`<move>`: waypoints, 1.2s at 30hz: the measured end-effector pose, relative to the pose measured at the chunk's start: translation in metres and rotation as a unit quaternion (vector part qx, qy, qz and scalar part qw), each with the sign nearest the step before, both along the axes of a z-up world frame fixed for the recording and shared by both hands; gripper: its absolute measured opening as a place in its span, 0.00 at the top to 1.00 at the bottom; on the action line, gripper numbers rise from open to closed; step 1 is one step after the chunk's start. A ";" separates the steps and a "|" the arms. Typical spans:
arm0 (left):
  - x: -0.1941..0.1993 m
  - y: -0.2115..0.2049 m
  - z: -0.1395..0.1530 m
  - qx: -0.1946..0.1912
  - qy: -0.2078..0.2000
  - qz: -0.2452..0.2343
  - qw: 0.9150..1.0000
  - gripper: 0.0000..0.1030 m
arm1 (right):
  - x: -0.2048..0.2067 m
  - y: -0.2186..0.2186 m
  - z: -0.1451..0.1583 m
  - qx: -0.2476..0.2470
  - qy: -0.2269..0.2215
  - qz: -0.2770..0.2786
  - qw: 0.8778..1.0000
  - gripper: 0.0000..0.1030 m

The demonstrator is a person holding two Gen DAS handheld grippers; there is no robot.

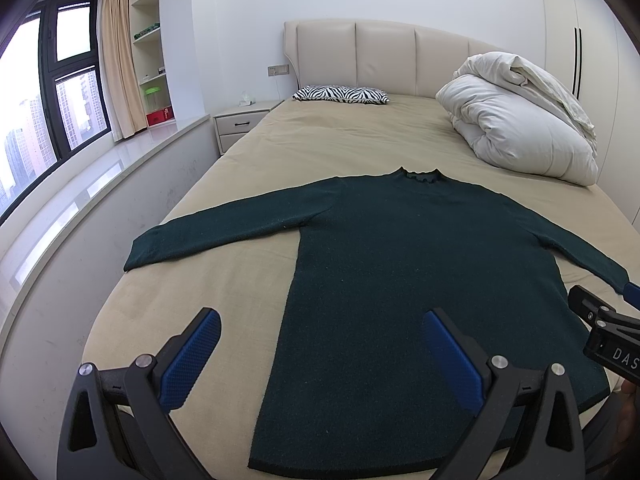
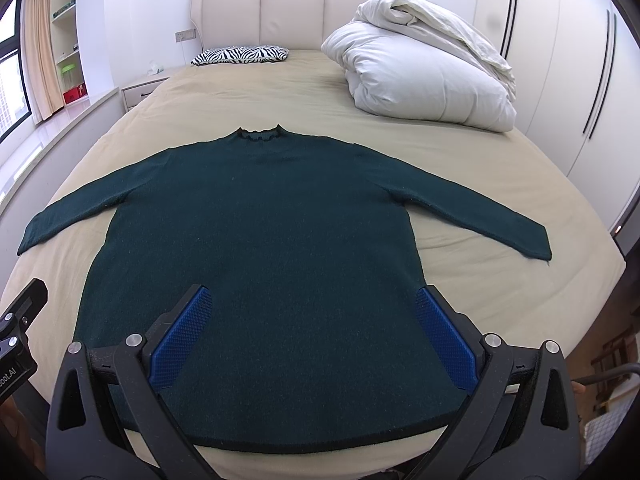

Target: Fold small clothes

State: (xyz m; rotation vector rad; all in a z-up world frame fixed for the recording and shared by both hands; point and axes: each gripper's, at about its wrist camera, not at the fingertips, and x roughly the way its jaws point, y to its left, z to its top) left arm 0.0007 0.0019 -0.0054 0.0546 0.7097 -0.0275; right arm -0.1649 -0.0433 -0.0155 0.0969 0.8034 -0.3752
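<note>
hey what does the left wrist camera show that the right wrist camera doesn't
Only the left wrist view shows the big window with city towers outside, and the right gripper entering near one sweater cuff. Only the right wrist view shows both sleeves in full, including the far cuff, and more of the wardrobe doors. Both show the dark green sweater spread flat on the beige bed, the zebra pillow, the rolled white duvet, and each camera's own jaws wide open; the left gripper hangs above the sweater's left side.
</note>
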 end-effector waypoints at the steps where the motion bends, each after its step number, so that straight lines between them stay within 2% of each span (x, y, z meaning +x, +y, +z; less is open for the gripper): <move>1: 0.000 0.000 0.000 0.000 0.000 0.000 1.000 0.00 | -0.001 0.000 -0.001 0.000 0.000 0.000 1.000 0.00; 8: -0.004 -0.003 -0.010 0.000 0.002 0.000 1.000 0.00 | 0.000 0.000 -0.007 0.000 0.004 0.000 1.000 0.00; 12: -0.014 -0.002 -0.027 -0.002 0.009 -0.001 1.000 0.00 | 0.002 -0.002 -0.010 0.001 0.007 0.000 1.000 0.00; 17: -0.006 -0.008 -0.034 -0.001 0.023 -0.004 1.000 0.00 | 0.008 -0.009 -0.016 0.004 0.015 -0.003 1.000 0.00; 22: 0.004 -0.016 -0.040 0.015 0.024 0.002 1.000 0.00 | 0.017 -0.028 -0.026 0.014 0.027 -0.011 0.999 0.00; 25: 0.003 -0.030 -0.045 0.055 0.002 -0.008 0.998 0.00 | 0.025 -0.050 -0.032 0.034 0.033 -0.017 0.999 0.00; 27: 0.006 -0.039 -0.049 0.091 -0.002 -0.015 0.996 0.00 | 0.031 -0.078 -0.039 0.068 0.033 -0.018 0.997 0.00; 30: 0.016 -0.042 -0.051 0.102 -0.011 -0.020 0.994 0.00 | 0.036 -0.134 -0.049 0.121 0.017 -0.027 0.992 0.00; 32: 0.026 -0.045 -0.054 0.118 -0.007 -0.019 0.993 0.00 | 0.033 -0.181 -0.057 0.142 0.004 -0.058 0.988 0.00; 34: 0.039 -0.046 -0.060 0.113 0.012 -0.026 0.993 0.00 | 0.026 -0.240 -0.068 0.180 -0.016 -0.103 0.978 0.01; 36: 0.050 -0.045 -0.064 0.096 0.032 -0.028 0.994 0.00 | 0.009 -0.303 -0.084 0.240 -0.048 -0.160 0.956 0.05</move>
